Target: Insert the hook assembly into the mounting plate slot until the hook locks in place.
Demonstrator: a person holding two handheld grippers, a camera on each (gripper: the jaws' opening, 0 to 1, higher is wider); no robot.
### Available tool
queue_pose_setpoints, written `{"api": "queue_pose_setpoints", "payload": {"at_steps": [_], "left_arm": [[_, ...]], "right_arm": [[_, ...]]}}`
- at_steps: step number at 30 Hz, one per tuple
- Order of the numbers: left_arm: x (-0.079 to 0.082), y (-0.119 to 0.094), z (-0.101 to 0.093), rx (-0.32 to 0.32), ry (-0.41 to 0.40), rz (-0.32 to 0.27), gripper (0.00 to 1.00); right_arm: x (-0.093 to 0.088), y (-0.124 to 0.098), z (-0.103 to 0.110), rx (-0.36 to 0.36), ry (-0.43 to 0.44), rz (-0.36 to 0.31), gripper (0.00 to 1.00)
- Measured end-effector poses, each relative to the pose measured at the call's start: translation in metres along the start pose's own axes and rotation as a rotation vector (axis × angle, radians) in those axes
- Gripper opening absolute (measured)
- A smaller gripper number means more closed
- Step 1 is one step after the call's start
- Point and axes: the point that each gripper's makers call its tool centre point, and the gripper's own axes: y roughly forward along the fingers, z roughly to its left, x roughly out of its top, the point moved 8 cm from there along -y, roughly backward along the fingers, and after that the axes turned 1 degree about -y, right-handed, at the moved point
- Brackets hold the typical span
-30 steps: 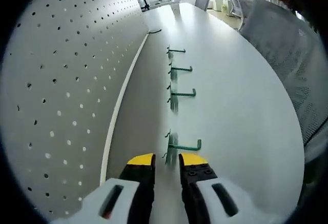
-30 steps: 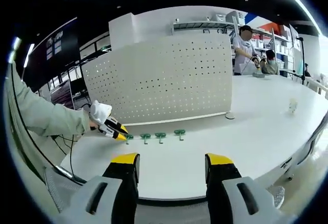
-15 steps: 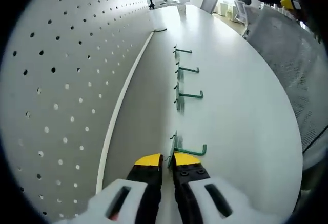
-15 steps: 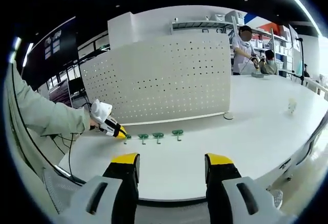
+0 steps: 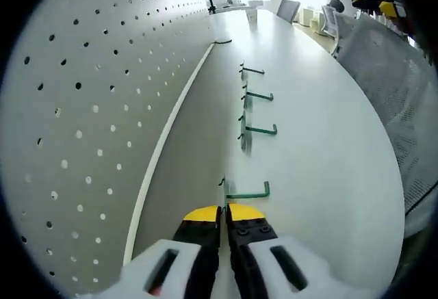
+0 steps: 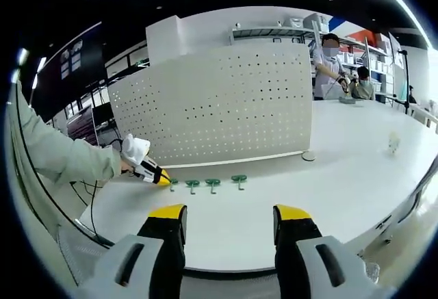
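A white pegboard (image 5: 82, 107) stands along the left of the white table (image 5: 321, 148). Beside it several green hooks lie in a row. The nearest green hook (image 5: 246, 191) sits right at the tips of my left gripper (image 5: 223, 211), whose jaws are pressed together on its near end. In the right gripper view the left gripper (image 6: 153, 173) touches the leftmost hook (image 6: 172, 184) of the row, in front of the pegboard (image 6: 219, 100). My right gripper (image 6: 230, 215) hovers near the table's front edge, open, with nothing between its jaws.
A sleeve (image 6: 61, 155) reaches in from the left. Two people (image 6: 330, 66) stand at the far right end of the table. A small round disc (image 6: 308, 155) and a small white object (image 6: 393, 141) lie on the table. A mesh chair back (image 5: 397, 87) borders the table.
The left jaws, open a second ago on either side of the nearest hook's base, have come together on it. The right gripper has stayed open and still.
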Motion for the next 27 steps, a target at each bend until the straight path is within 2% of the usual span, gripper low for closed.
{"api": "queue_pose_setpoints", "payload": {"at_steps": [7, 14, 27], "left_arm": [[-0.003, -0.006, -0.013, 0.046, -0.096, -0.036, 0.03], [-0.003, -0.020, -0.019, 0.095, -0.149, -0.072, 0.03], [0.002, -0.069, -0.030, 0.233, -0.216, -0.155, 0.03]], "right_arm": [[0.007, -0.002, -0.001, 0.019, -0.017, -0.014, 0.49], [0.013, -0.003, -0.003, 0.040, -0.029, -0.032, 0.49], [0.022, -0.004, -0.003, 0.117, -0.053, -0.068, 0.49]]}}
